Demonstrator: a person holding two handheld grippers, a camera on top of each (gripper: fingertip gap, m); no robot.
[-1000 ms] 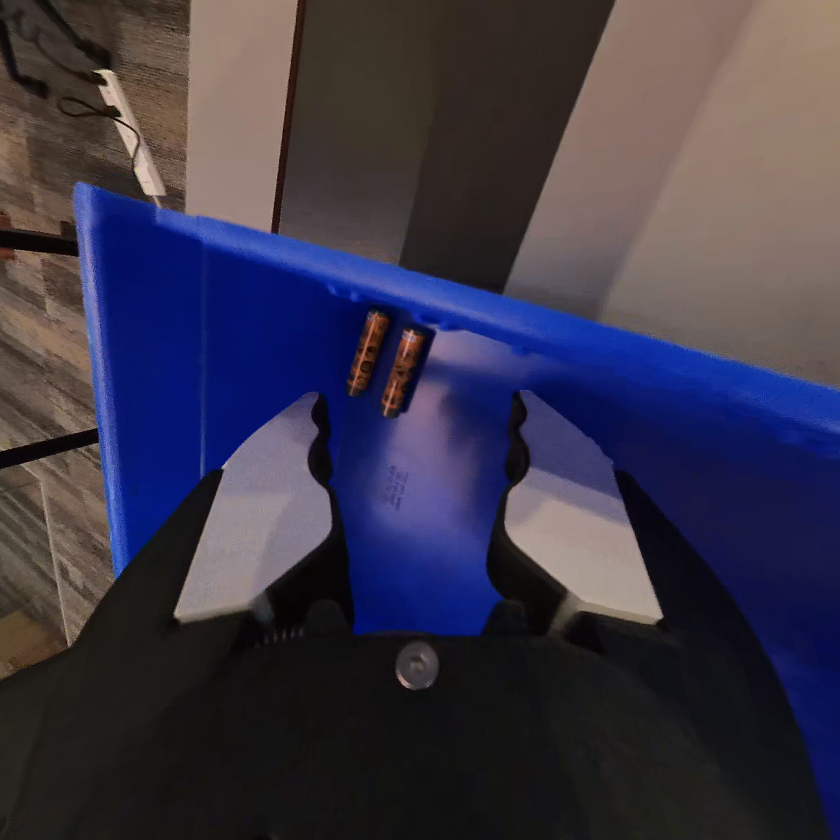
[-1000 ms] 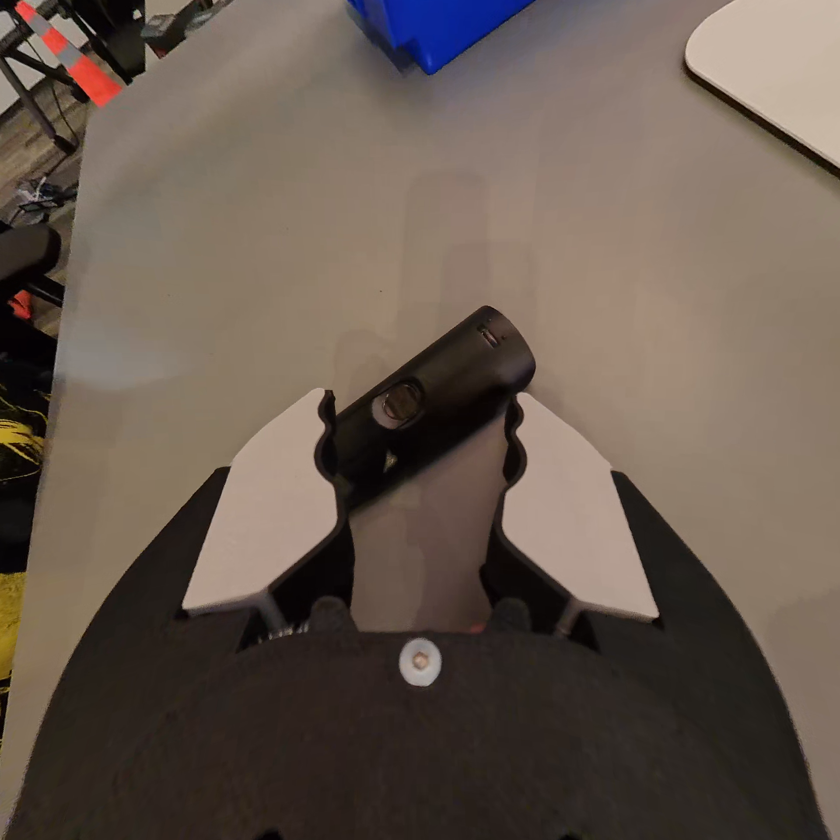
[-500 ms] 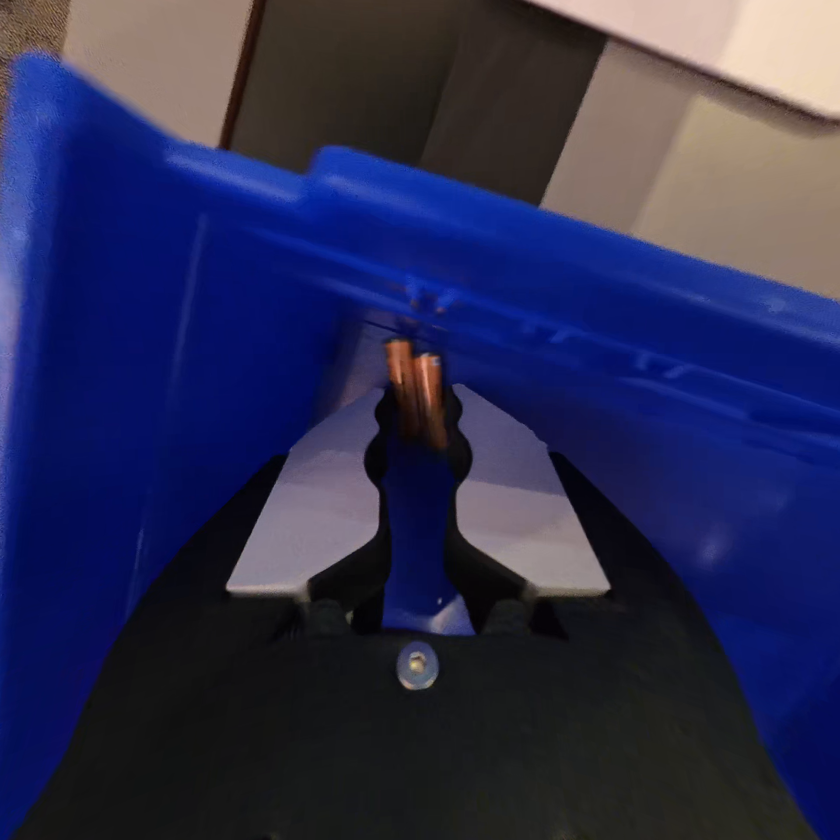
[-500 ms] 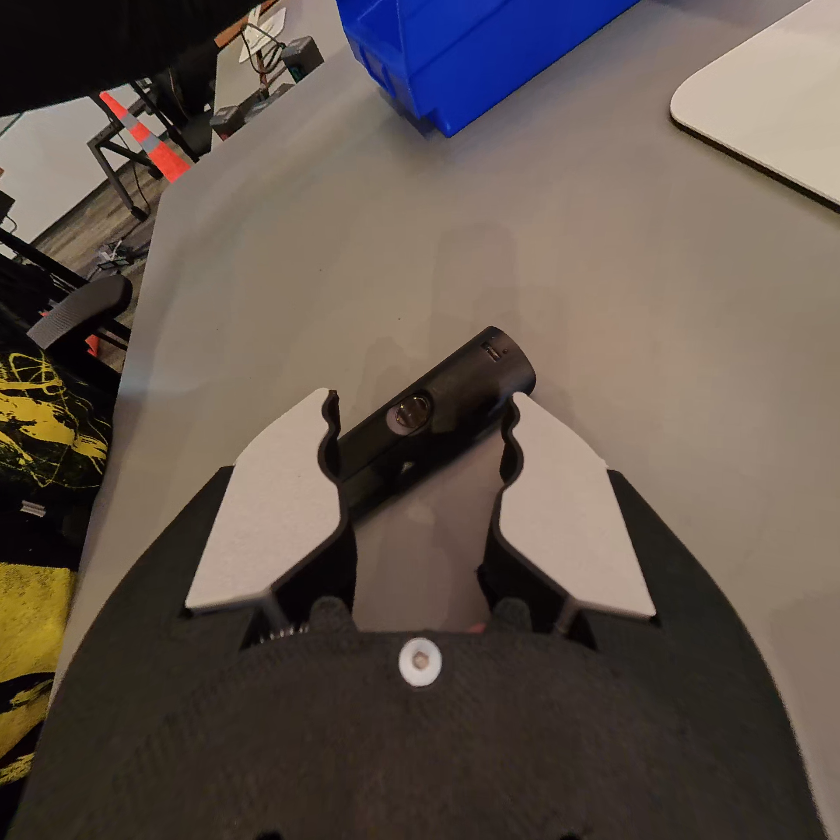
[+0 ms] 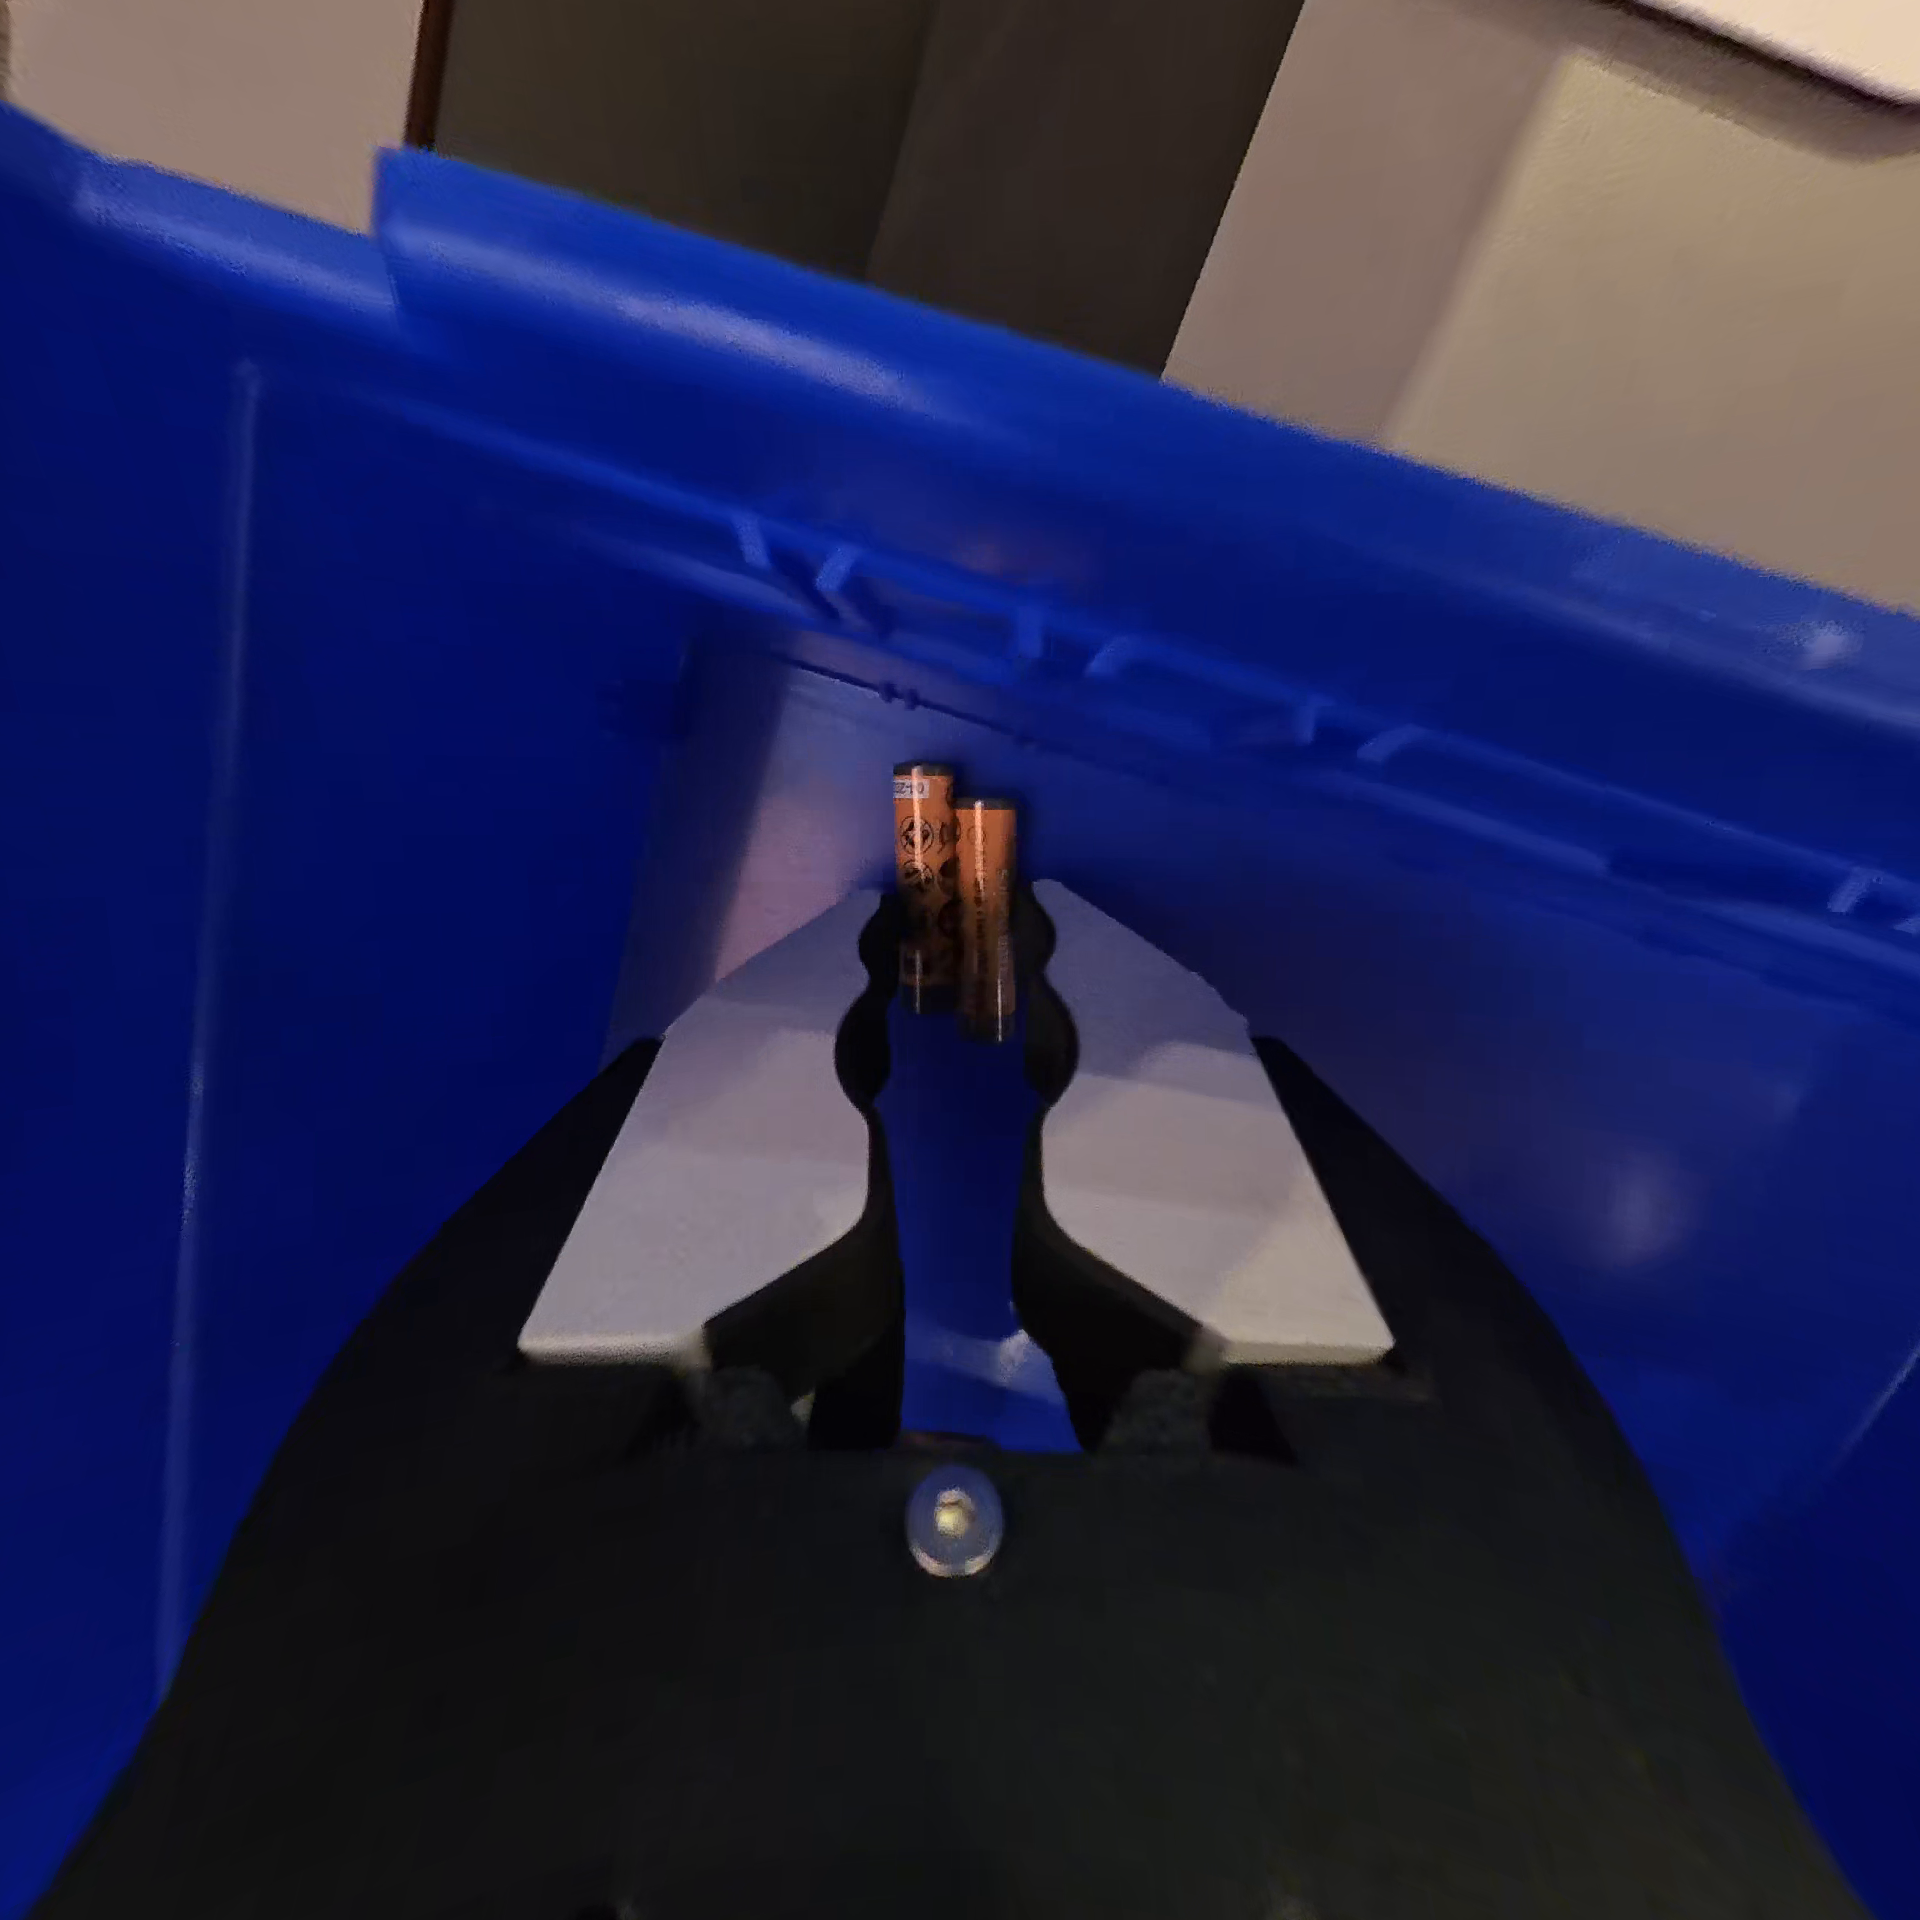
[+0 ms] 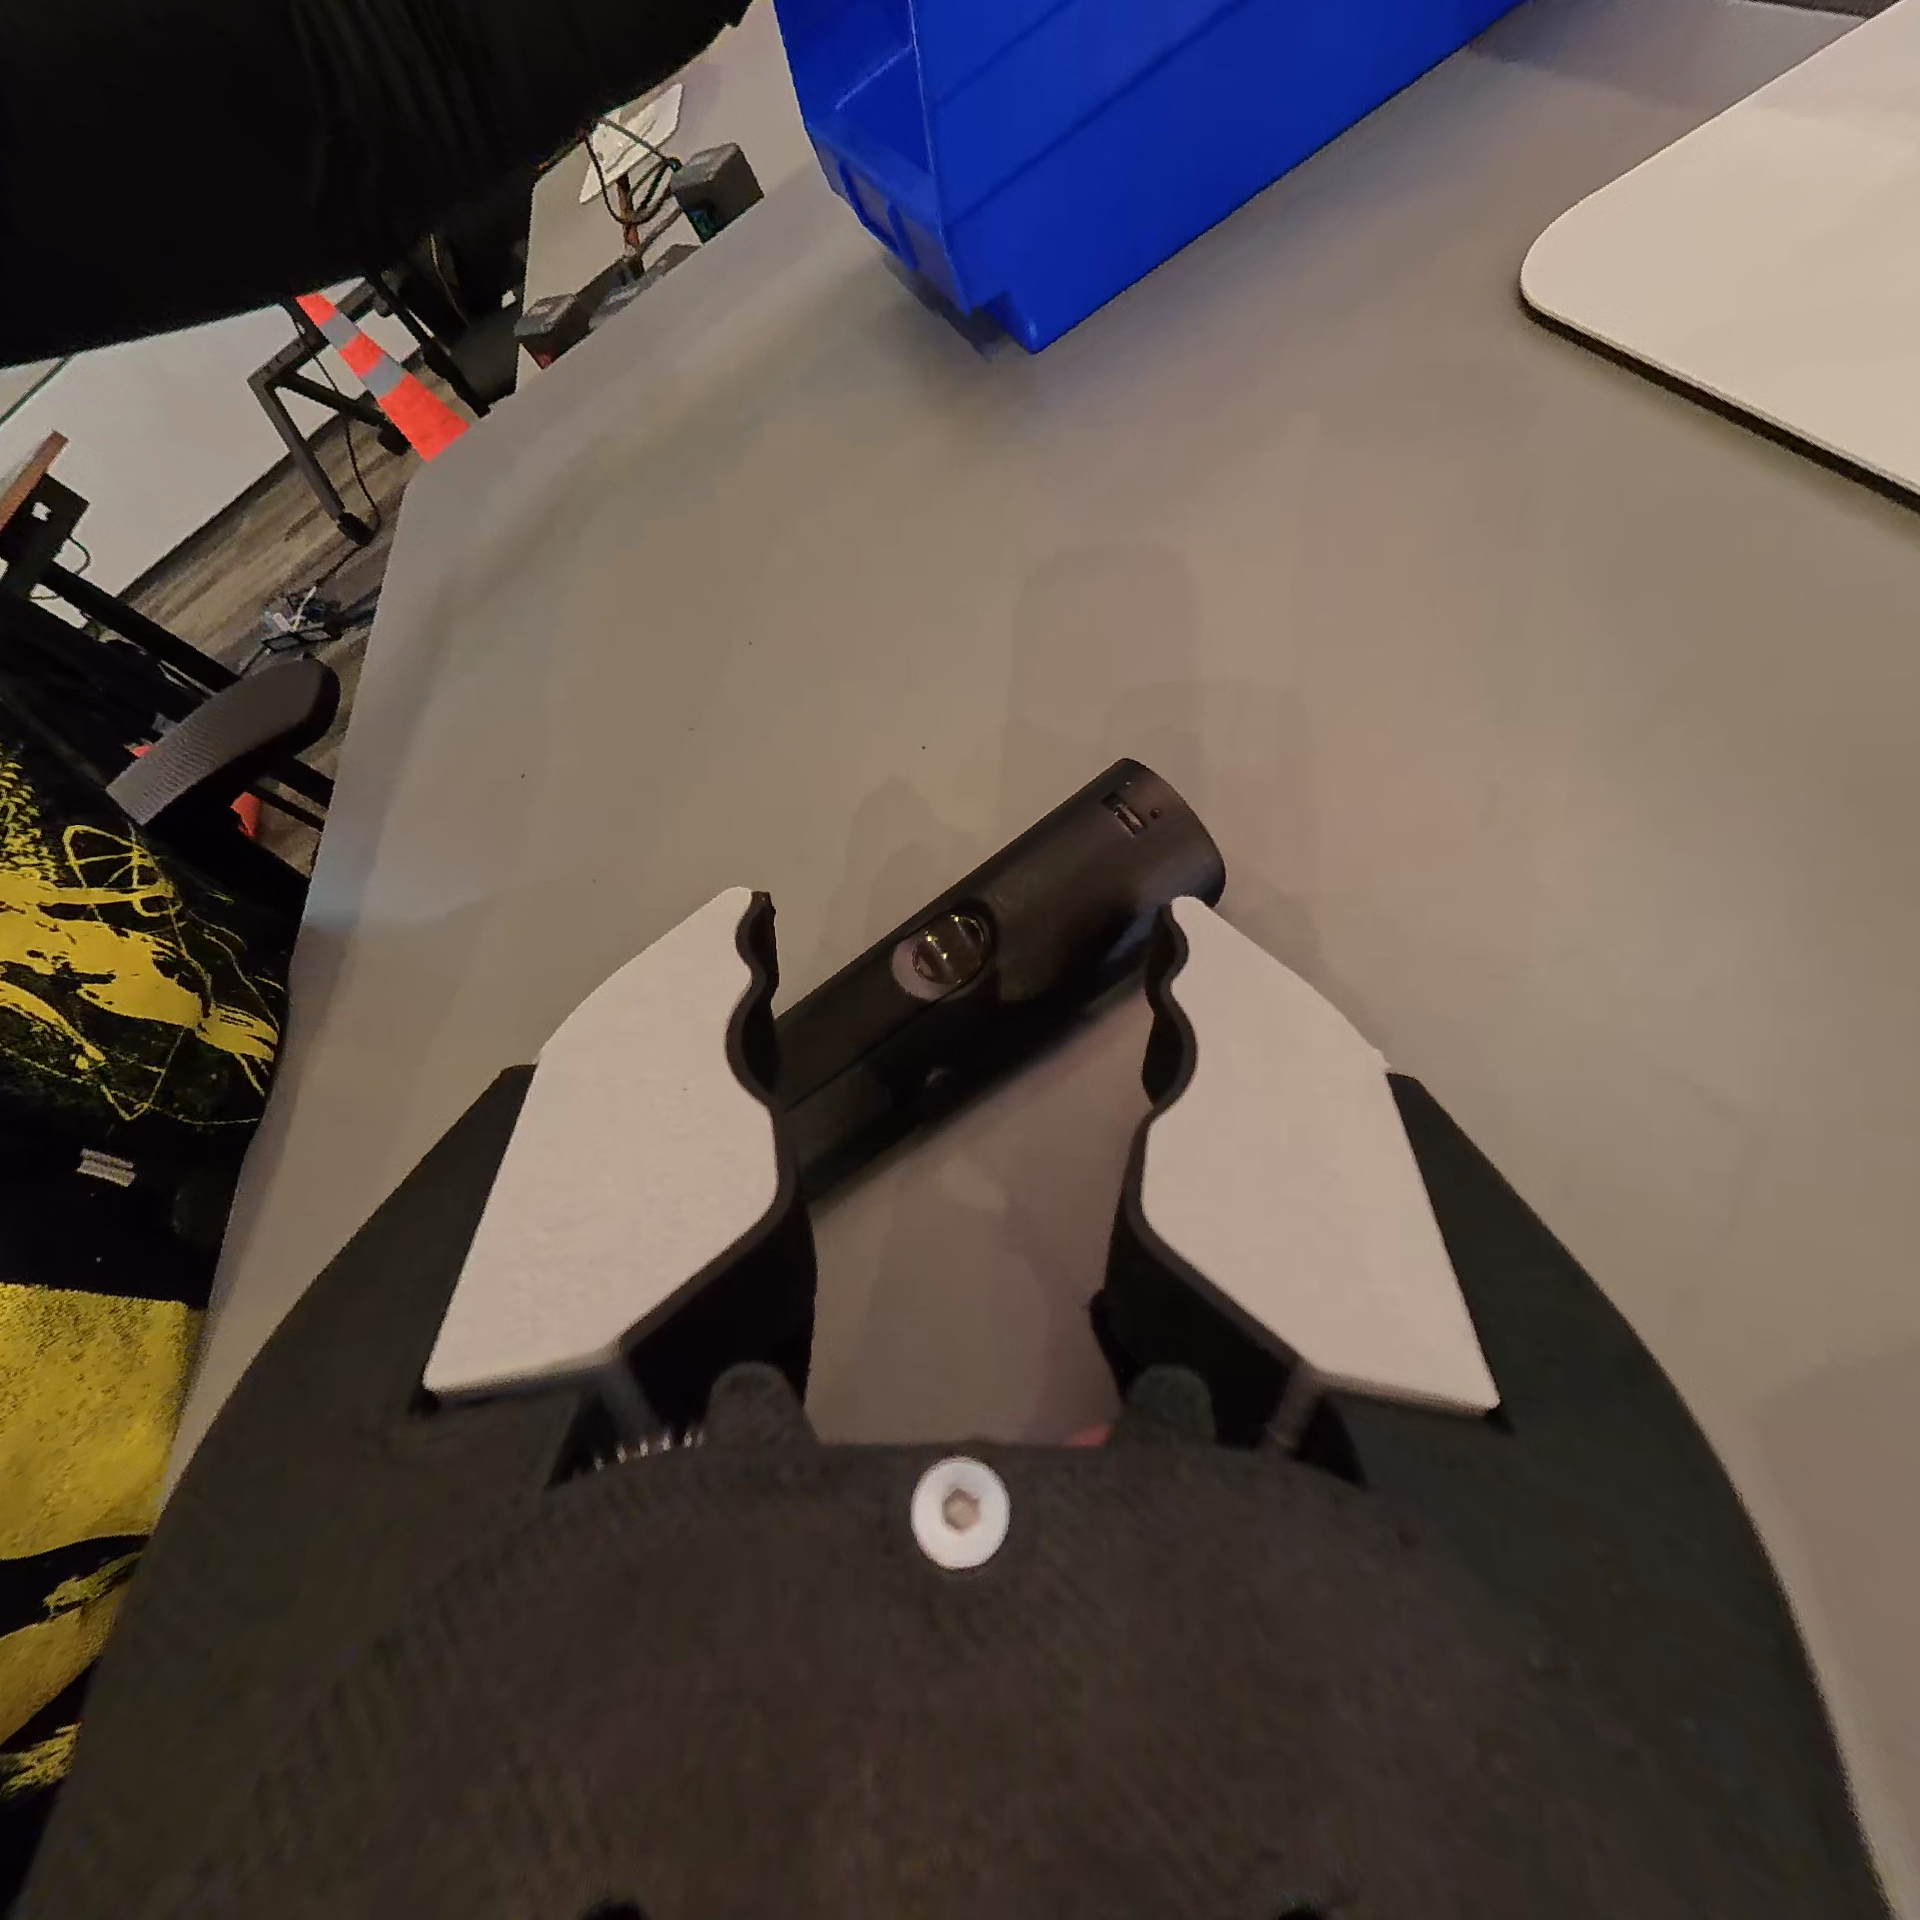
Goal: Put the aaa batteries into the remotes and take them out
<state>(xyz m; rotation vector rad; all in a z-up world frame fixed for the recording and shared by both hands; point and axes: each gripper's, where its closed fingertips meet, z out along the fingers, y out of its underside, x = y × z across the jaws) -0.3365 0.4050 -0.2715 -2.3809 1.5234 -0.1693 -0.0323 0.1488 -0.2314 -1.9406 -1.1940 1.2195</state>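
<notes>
Two orange-and-black AAA batteries [image 5: 956, 904] sit side by side inside the blue bin [image 5: 416, 831], near its back wall. My left gripper [image 5: 958, 920] is inside the bin, its fingers closed on both batteries. A black remote [image 6: 997, 956] lies slanted on the grey table [image 6: 727, 623] with a round metal part facing up. My right gripper [image 6: 971, 914] is open just over it, one finger on each side. The remote's near end is hidden under the left finger [image 6: 644, 1122].
The blue bin also shows in the right wrist view [image 6: 1091, 156] at the far side of the table. A white mat [image 6: 1766, 270] lies at the right. A dark sleeve [image 6: 260, 135], chairs and floor clutter are off the table's left edge.
My left gripper went into the bin and closed from wide open onto the two batteries. My right gripper stayed open over the remote while its view tilted up toward the bin.
</notes>
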